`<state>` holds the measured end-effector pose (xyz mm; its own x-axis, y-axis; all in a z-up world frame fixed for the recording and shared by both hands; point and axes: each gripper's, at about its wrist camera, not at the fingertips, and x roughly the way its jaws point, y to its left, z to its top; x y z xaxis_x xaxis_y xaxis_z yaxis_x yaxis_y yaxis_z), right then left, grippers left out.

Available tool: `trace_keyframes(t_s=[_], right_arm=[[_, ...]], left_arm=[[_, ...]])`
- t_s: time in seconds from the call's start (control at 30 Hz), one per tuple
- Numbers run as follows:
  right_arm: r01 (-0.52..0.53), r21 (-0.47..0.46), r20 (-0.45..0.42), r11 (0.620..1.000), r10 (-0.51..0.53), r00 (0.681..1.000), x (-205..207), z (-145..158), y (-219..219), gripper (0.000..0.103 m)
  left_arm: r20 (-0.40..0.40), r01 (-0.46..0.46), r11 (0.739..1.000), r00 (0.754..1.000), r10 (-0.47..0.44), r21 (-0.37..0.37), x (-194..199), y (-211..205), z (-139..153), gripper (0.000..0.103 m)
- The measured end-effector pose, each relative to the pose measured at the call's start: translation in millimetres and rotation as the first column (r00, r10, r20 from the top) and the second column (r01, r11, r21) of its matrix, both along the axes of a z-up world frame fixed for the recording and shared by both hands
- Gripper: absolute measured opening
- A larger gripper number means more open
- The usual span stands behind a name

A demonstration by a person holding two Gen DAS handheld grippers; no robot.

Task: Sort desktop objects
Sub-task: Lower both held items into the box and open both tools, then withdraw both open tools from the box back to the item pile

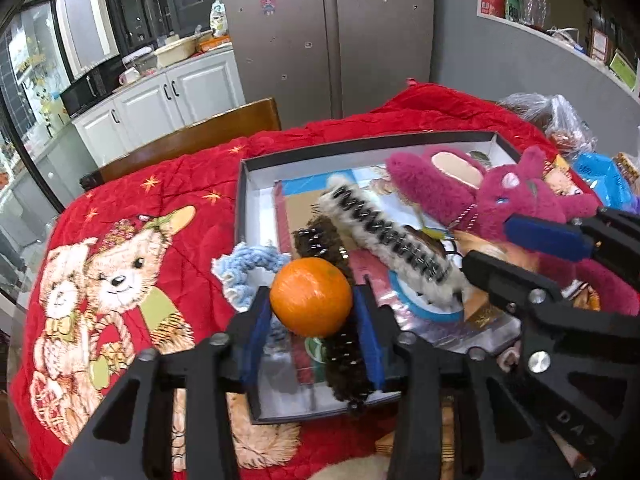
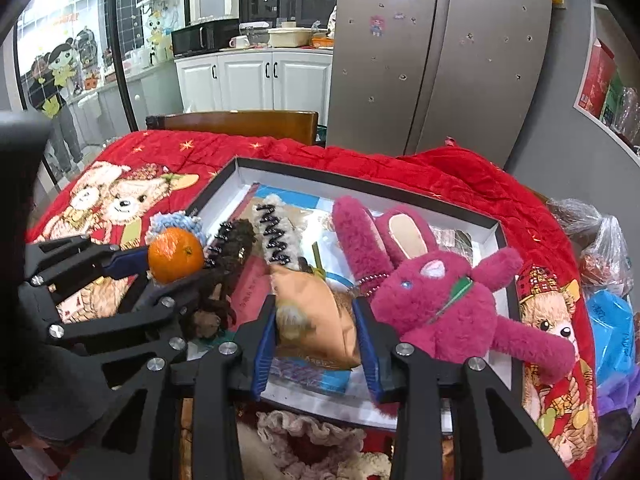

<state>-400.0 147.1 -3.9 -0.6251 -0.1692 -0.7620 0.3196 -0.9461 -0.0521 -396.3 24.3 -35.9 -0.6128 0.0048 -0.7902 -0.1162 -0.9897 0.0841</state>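
An orange (image 1: 310,296) sits between the blue pads of my left gripper (image 1: 312,290), over the near left edge of a black-rimmed white tray (image 1: 244,200). The pads stand just off its sides, and it rests on a brown fluffy hair clip (image 1: 344,360). My right gripper (image 2: 315,308) is shut on a tan snack packet (image 2: 316,320) inside the tray (image 2: 360,178). In the right wrist view the orange (image 2: 176,254) and left gripper (image 2: 168,270) show at the left. A pink plush rabbit (image 2: 440,300) and a white fluffy clip (image 2: 276,232) lie in the tray.
A blue crochet piece (image 1: 248,264) lies at the tray's left rim. A red bear-print quilt (image 1: 160,200) covers the table. A wooden chair back (image 1: 200,132) stands behind it. Plastic bags (image 2: 600,240) and a blue package (image 2: 612,332) crowd the right edge.
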Motion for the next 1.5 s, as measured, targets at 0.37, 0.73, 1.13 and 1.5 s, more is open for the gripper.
trace_keyframes(t_s=[0.37,0.73,1.13,1.5], right_arm=[[0.009,-0.051,-0.003,0.999,-0.009,1.000,1.6,10.5,5.1,0.060],[-0.031,-0.059,-0.001,0.998,0.031,1.000,17.7,23.9,-2.6,0.060],[0.004,-0.029,-0.219,1.000,-0.010,0.976,118.0,111.2,10.2,0.077],[0.045,-0.083,-0.250,0.996,-0.065,0.966,183.5,123.8,43.6,0.078]], left_arm=[[-0.042,-0.058,0.998,0.997,0.058,0.011,2.3,-20.9,15.4,0.078],[-0.044,-0.070,0.993,0.996,0.074,0.091,19.8,-30.2,36.1,0.078],[-0.205,0.003,0.996,0.979,0.014,0.084,128.2,-25.5,116.1,0.088],[-0.163,-0.025,0.993,0.986,0.043,0.112,214.4,-38.4,87.0,0.088]])
